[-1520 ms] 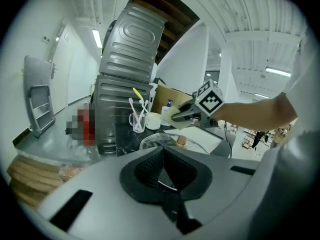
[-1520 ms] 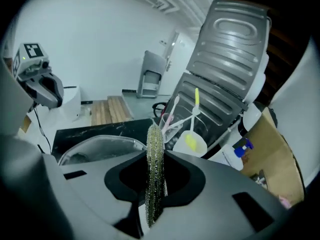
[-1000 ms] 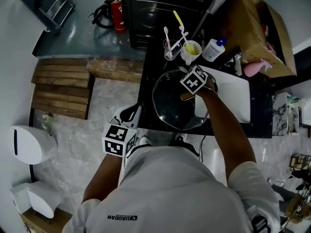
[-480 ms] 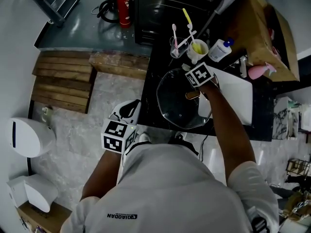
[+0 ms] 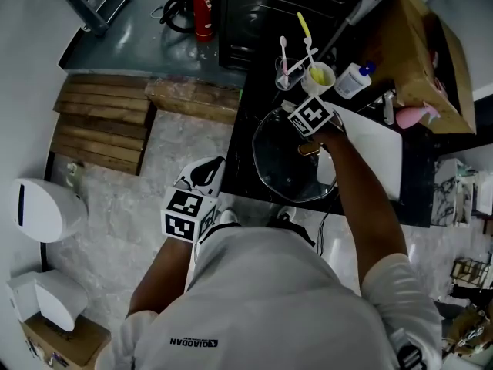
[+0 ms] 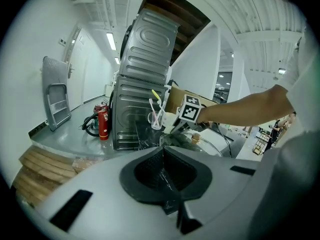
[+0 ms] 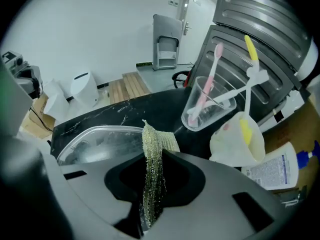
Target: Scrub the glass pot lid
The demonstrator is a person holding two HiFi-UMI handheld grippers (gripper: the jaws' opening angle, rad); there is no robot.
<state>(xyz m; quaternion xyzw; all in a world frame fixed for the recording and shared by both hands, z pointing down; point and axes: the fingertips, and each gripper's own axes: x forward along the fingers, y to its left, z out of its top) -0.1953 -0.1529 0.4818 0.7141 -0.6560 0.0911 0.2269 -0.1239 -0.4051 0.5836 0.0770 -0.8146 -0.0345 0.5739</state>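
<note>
The glass pot lid (image 5: pixel 286 168) is lying flat on the black counter (image 5: pixel 243 164), its brown knob (image 5: pixel 309 149) pointing up. The right gripper (image 5: pixel 291 108) is reaching over the lid's far rim, and its jaws are pinching a green-gold scrub pad (image 7: pixel 152 151) that is sticking up out of them. The pad's free end is hanging right at the lid's edge. Whether it is touching the glass cannot be made out.

Just beyond the lid, a clear cup (image 5: pixel 286 73) is holding a pink and a white toothbrush. A cream cup (image 5: pixel 320 75) is standing beside it with a yellow brush inside. A white bottle (image 5: pixel 355 79) with a blue cap is lying further to the lid's right. A white board (image 5: pixel 373 156) is resting against the lid's right side, partly under the person's forearm (image 5: pixel 362 199). Behind the cups, a dark metal appliance (image 5: pixel 277 6) is standing, with a red fire extinguisher (image 5: pixel 202 10) on the floor to its left.

The left gripper (image 6: pixel 163 156) is hanging well to the lid's near left, off the counter and over the pale floor. Its jaws are pressing together with nothing between them. A wooden pallet (image 5: pixel 100 133) is lying far to the lid's left.
</note>
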